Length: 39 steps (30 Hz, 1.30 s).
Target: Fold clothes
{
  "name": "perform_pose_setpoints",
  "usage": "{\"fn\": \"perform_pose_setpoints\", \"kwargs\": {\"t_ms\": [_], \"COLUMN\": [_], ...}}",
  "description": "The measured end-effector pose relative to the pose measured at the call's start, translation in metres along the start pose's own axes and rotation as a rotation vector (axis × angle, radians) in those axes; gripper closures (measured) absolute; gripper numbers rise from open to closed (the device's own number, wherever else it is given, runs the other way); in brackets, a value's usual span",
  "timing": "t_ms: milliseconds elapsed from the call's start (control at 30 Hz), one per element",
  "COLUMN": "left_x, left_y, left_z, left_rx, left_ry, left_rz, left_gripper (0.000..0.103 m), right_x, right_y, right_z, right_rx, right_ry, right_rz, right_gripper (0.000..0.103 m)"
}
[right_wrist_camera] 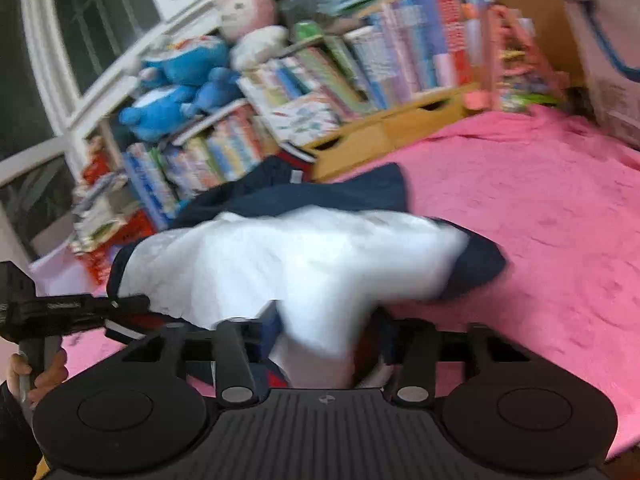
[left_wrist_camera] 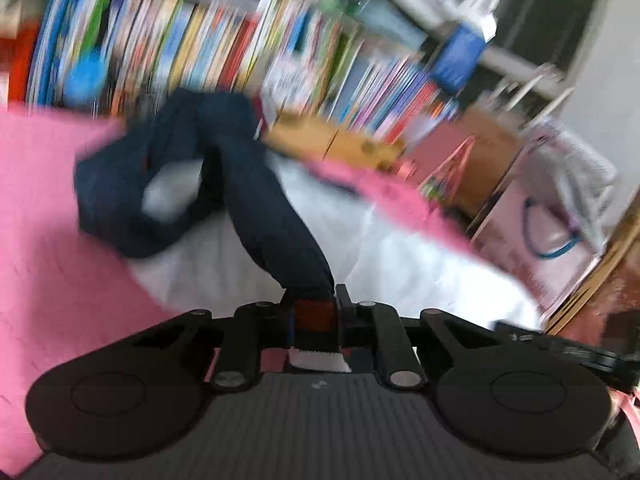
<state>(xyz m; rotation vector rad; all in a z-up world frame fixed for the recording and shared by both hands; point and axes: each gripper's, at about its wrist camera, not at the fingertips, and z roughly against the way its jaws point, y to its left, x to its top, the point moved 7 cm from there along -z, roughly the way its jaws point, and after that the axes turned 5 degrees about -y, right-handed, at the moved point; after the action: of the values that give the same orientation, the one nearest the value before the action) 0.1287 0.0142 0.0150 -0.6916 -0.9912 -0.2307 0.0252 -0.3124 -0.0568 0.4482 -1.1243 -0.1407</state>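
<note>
A navy and white garment (left_wrist_camera: pixel 256 208) lies bunched on a pink bedcover (left_wrist_camera: pixel 48 216). My left gripper (left_wrist_camera: pixel 314 312) is shut on a navy sleeve with a red and white cuff, and the sleeve stretches away to the bunched part. In the right wrist view the garment (right_wrist_camera: pixel 280 256) shows its white lining with navy edges. My right gripper (right_wrist_camera: pixel 320 344) is shut on the garment's near edge, and cloth hides the fingertips. The left gripper (right_wrist_camera: pixel 80 312) shows at the left edge of that view, held by a hand. Both views are blurred.
A low wooden bookshelf (right_wrist_camera: pixel 392 128) full of books runs along the bed's far side. Blue and pink plush toys (right_wrist_camera: pixel 184 80) sit on top under a window. A cardboard box (left_wrist_camera: pixel 492 152) and a white bag (left_wrist_camera: pixel 560 216) stand at the right.
</note>
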Motion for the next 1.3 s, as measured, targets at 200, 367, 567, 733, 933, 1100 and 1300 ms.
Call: {"fn": "perform_pose_setpoints", "kwargs": {"t_ms": [200,367,567,733,933,1100,1300], "left_x": [0.048,0.011,-0.086,-0.125,-0.081,0.005,0.073], "left_y": [-0.004,0.018,0.045,0.05,0.091,0.108,0.112], "left_z": [0.072,0.131,0.153,0.152,0.204,0.167,0.023], "left_rx": [0.018,0.052,0.058,0.177,0.475,0.55,0.48], "left_ry": [-0.162,-0.119,0.118,0.282,0.209,0.03,0.031], "left_rz": [-0.029,0.003,0.097,0.013,-0.132,-0.217,-0.176], "left_gripper": [0.087,0.087,0.084,0.06,0.013,0.0,0.0], "right_x": [0.012,-0.022,-0.054,-0.062,-0.007,0.052,0.05], "right_y": [0.077,0.103,0.081,0.064,0.049,0.085,0.156], "right_z": [-0.037,-0.021,0.019,0.038,0.065,-0.004,-0.167], "right_rx": [0.233,0.298,0.246,0.11,-0.105,-0.082,0.001], "right_ry": [0.033,0.163,0.276,0.324,0.235,0.022,0.001], "right_rz": [0.071,0.232,0.308,0.369,0.591,0.685,0.726], "right_gripper": [0.078,0.079,0.076,0.022,0.0,0.0,0.0]}}
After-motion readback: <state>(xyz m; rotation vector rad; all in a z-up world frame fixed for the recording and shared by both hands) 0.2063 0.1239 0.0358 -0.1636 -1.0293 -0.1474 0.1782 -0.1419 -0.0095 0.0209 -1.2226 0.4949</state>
